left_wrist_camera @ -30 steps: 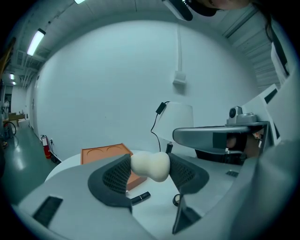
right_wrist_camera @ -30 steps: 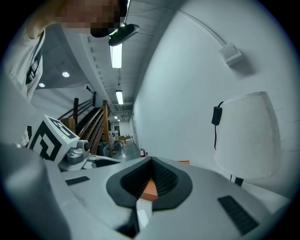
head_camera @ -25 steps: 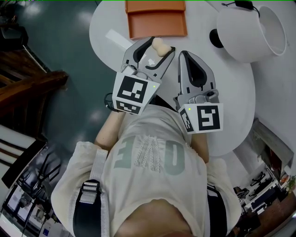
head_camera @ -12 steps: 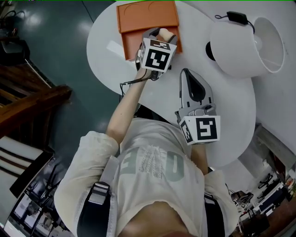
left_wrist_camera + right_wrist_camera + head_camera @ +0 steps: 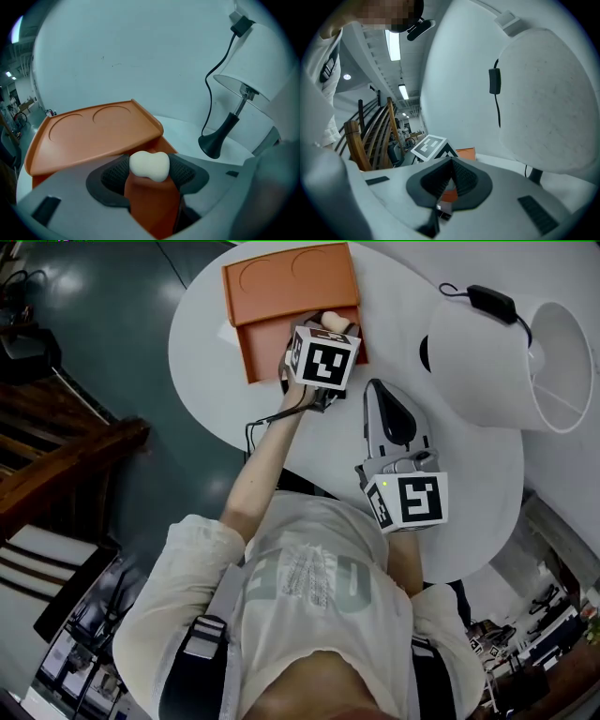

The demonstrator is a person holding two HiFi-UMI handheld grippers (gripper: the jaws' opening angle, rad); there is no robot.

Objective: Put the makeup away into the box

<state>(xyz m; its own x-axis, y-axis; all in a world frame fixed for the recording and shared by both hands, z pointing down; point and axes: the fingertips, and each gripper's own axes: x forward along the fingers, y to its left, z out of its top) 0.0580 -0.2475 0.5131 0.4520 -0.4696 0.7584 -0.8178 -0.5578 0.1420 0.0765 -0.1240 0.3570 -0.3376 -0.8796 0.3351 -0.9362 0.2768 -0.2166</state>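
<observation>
Table: white and round, carrying everything below.

Lamp: standing on the right half of the table. Its white shade is leaning to the right on a black base. A black cord with an inline switch is trailing across the top of the shade.

Box: orange, sitting at the far left part of the table. Its lid is standing open behind it, and 2 round recesses are showing on the inner face.

Left gripper: reaching out over the open box and pointing steeply down, with its marker cube facing up. The jaws are standing fairly wide and pressing on the sponge from both sides.

Right gripper: hovering over bare table near the person's body, just right of the left arm and well short of the lamp base. Its jaws are closed together with nothing between them. From its own view, the left gripper's cube and an edge of the box are showing just past the tips.

Sponge: 1 cream piece, waisted in the middle, gripped between the dark pads at the left gripper's tips. It is hanging over the orange inside of the box. I cannot tell whether it is touching the box floor.
</observation>
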